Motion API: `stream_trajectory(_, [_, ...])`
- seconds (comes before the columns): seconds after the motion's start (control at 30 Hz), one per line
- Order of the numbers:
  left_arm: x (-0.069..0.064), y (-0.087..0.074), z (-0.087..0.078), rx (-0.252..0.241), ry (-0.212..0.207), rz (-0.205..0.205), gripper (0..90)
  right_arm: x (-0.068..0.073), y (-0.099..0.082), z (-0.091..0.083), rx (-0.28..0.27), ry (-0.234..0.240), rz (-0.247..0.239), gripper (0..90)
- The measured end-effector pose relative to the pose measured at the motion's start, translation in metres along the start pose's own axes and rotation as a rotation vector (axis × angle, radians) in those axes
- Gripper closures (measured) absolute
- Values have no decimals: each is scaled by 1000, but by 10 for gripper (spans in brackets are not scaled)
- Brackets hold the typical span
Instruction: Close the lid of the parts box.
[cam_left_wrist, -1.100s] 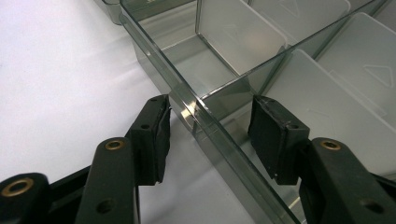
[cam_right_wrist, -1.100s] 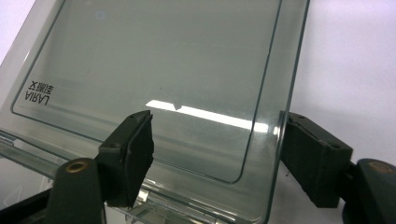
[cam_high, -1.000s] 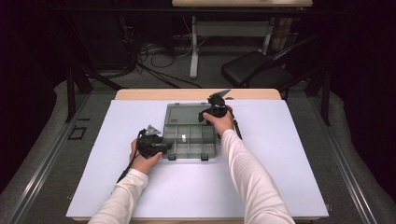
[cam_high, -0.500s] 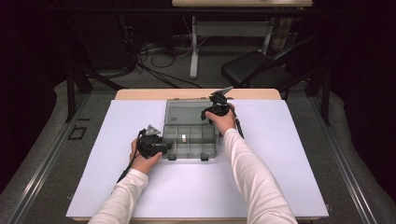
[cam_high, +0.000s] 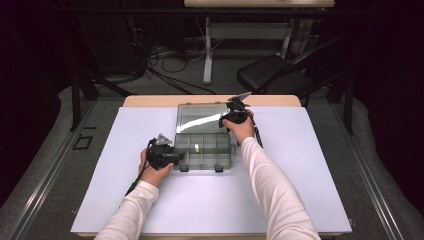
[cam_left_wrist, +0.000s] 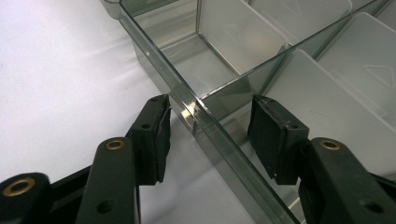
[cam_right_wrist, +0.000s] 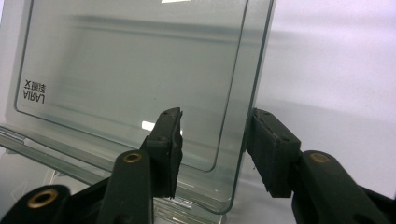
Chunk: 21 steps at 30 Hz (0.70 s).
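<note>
Closing lately, the right tool (cam_right_wrist: 215, 154) straddles the raised lid (cam_right_wrist: 135, 65) edge of the organizer box (cam_high: 202, 148), pads not yet pressing; the left tool (cam_left_wrist: 208, 137) straddles the box's near-left wall, half-wide, mid-tabletop (cam_high: 310, 170).

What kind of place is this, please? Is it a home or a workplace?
Probably a lab or recording studio, not a home. A table covered with a plain white sheet stands among dark surroundings, loose cables lie on the floor behind it, and a folding chair stands nearby.
</note>
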<state>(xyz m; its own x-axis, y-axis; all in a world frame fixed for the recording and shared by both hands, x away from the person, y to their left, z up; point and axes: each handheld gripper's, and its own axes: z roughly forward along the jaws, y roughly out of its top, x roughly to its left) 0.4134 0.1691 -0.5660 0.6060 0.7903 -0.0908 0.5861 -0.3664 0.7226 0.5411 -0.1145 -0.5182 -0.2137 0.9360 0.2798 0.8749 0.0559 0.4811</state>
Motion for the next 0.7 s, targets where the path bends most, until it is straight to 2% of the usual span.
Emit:
stream_trajectory(0.1, [0, 0, 0, 0, 0, 2, 487, -1, 0, -1, -11, 10, -6, 567])
stream_trajectory(0.3, [0, 0, 0, 0, 0, 1, 488, -2, 1, -4, 2, 1, -19, 601])
stream_trajectory(0.33, [0, 0, 0, 0, 0, 1, 487, -3, 1, -4, -20, 16, -22, 611])
stream_trajectory(0.5, [0, 0, 1, -9, 6, -1, 488, -6, 2, -8, -5, 26, -15, 661])
stream_trajectory(0.6, [0, -1, 1, -9, 5, 0, 489, -9, 2, -10, -23, 45, -15, 686])
stream_trajectory(0.7, [0, 0, 1, -9, 5, 0, 490, -8, 2, -13, -24, 40, -24, 706])
